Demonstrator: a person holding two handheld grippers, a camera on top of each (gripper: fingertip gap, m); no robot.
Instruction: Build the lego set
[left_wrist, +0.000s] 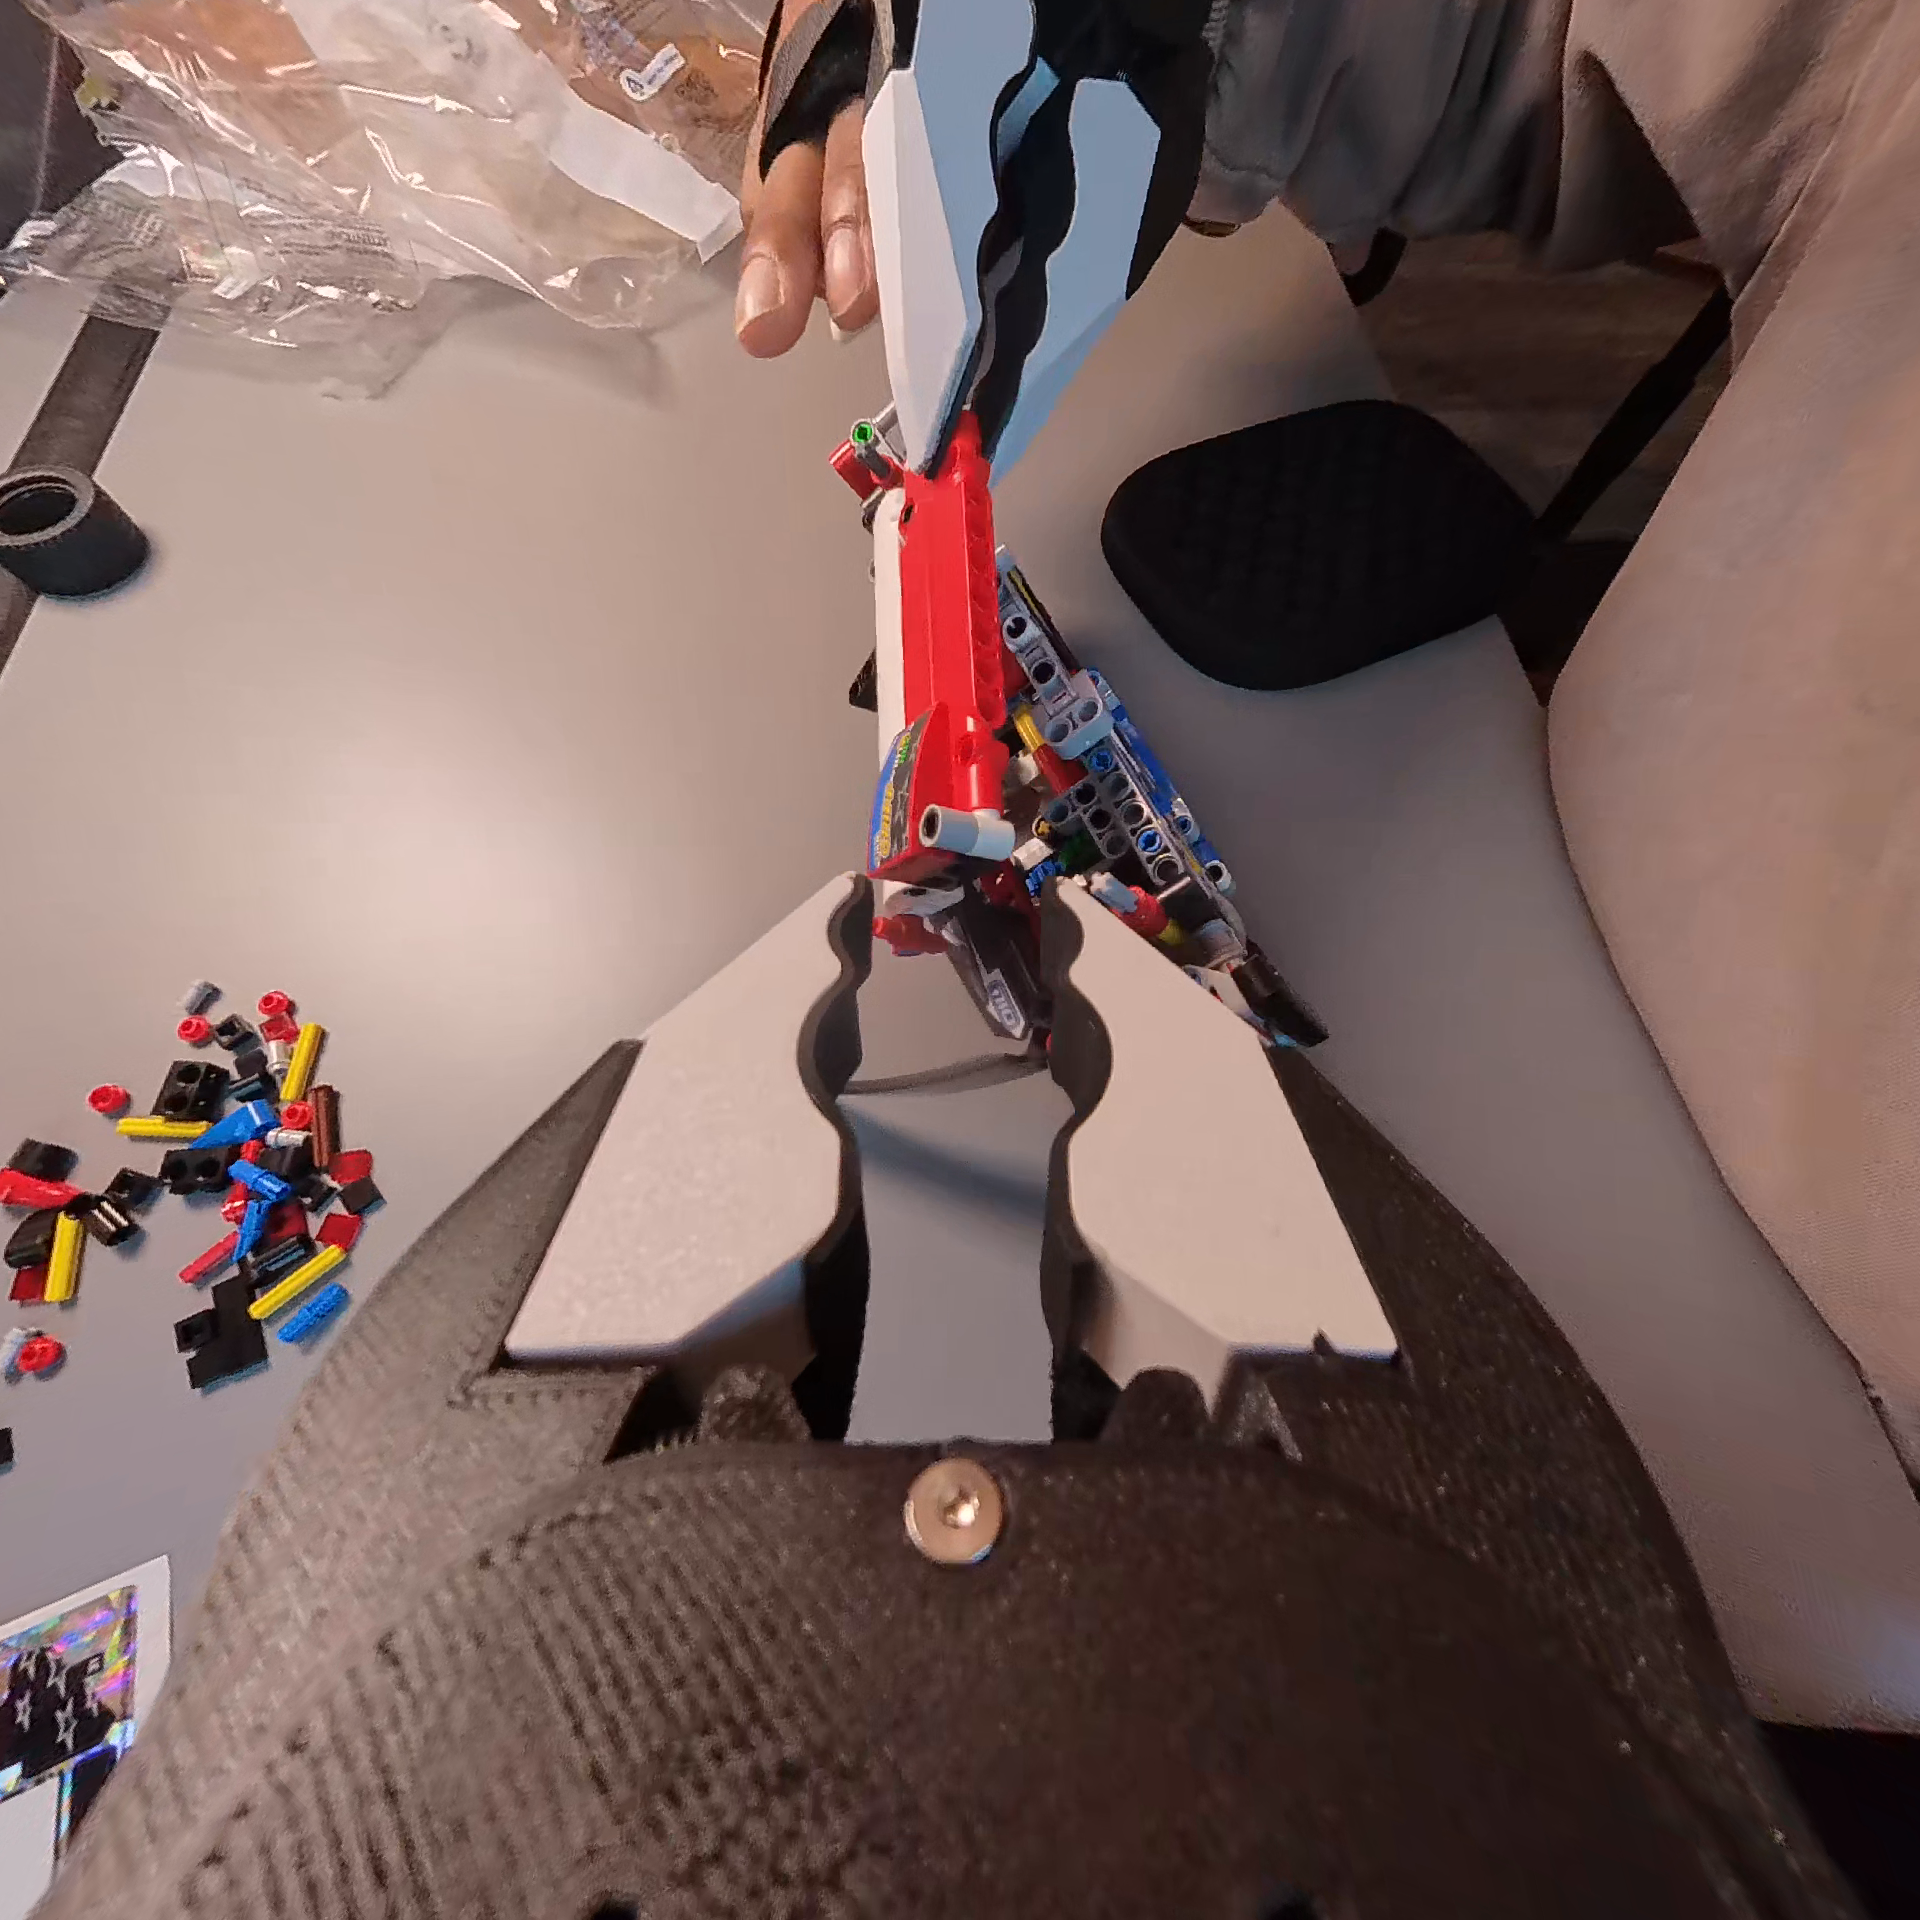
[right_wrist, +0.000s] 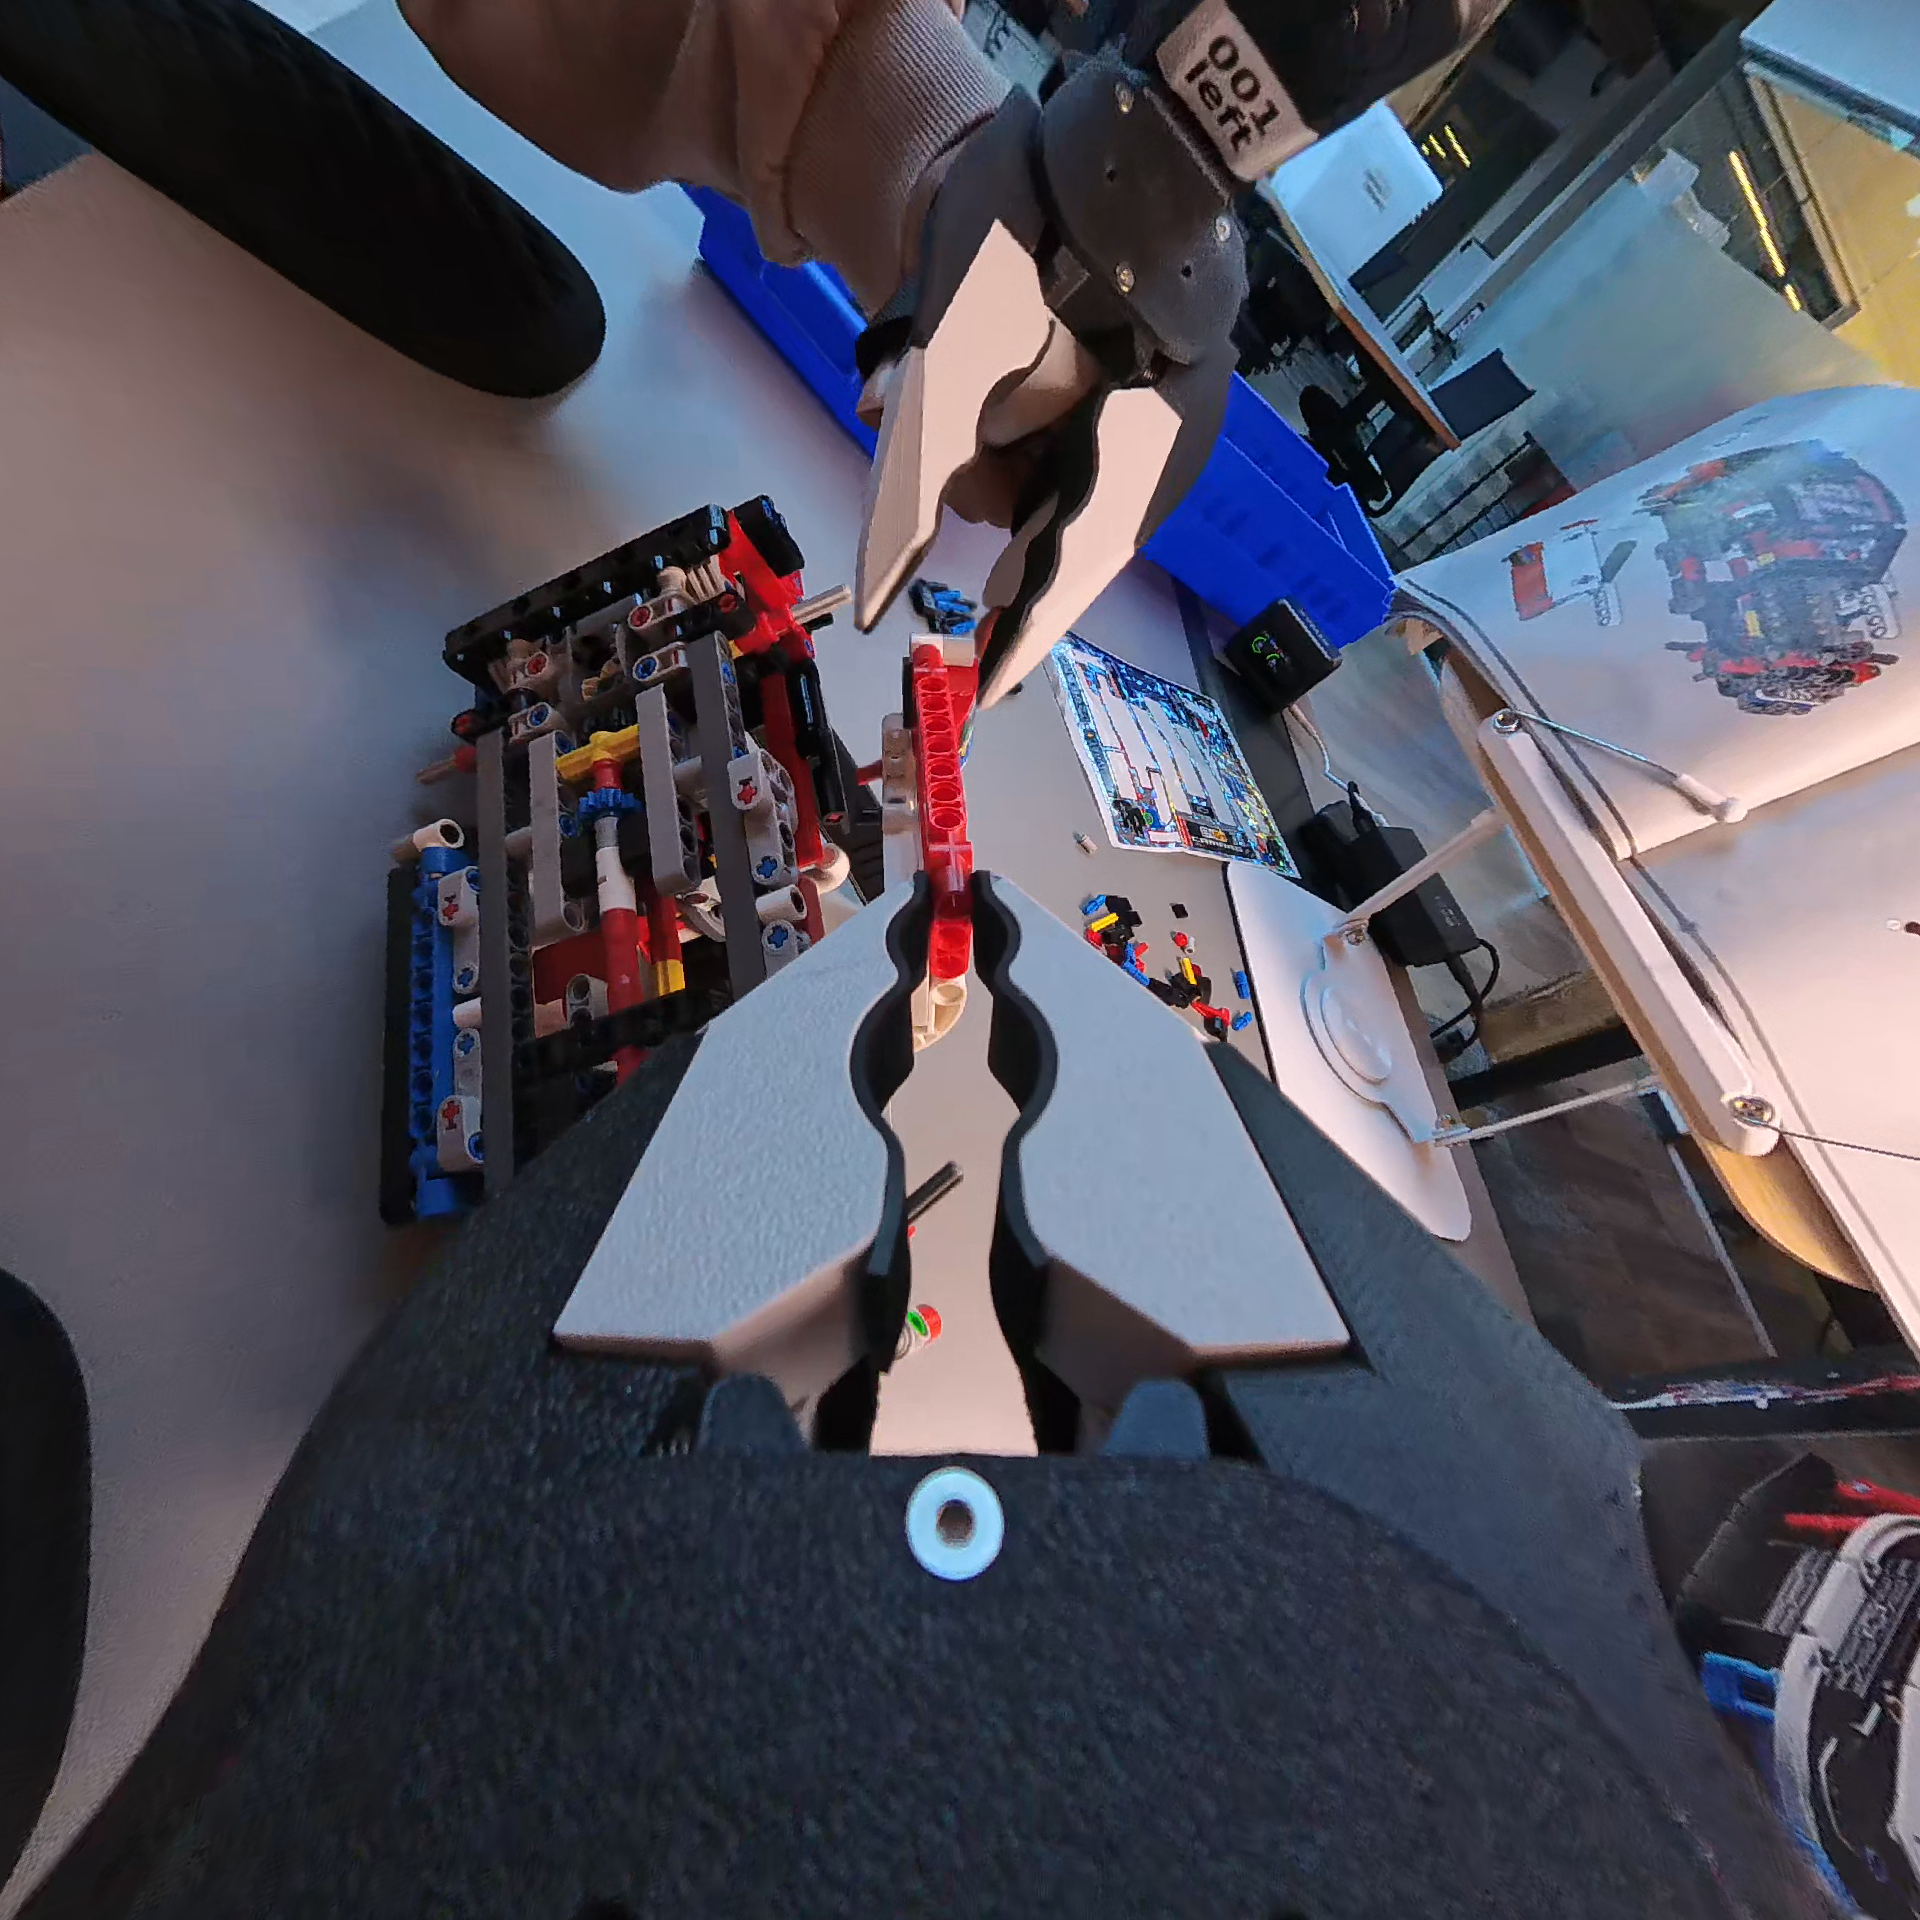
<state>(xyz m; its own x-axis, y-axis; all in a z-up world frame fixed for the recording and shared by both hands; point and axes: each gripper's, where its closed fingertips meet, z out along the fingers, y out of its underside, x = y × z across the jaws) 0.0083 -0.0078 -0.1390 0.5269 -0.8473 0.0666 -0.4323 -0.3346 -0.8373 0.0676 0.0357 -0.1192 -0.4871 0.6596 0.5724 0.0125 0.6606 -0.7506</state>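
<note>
Pinching the red beam (right_wrist: 943, 831) in my right gripper (right_wrist: 948, 883), my left gripper (left_wrist: 954, 881) gapes wide by the model (right_wrist: 613, 831).

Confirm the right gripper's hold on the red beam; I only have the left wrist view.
Observer: The right gripper is shut on the red beam, pinching it at the fingertips near one end.
Operator: And how does my left gripper look from that side?
Observer: The left gripper is open, with its tips on either side of the beam's far end. I can't tell whether they touch it.
</note>
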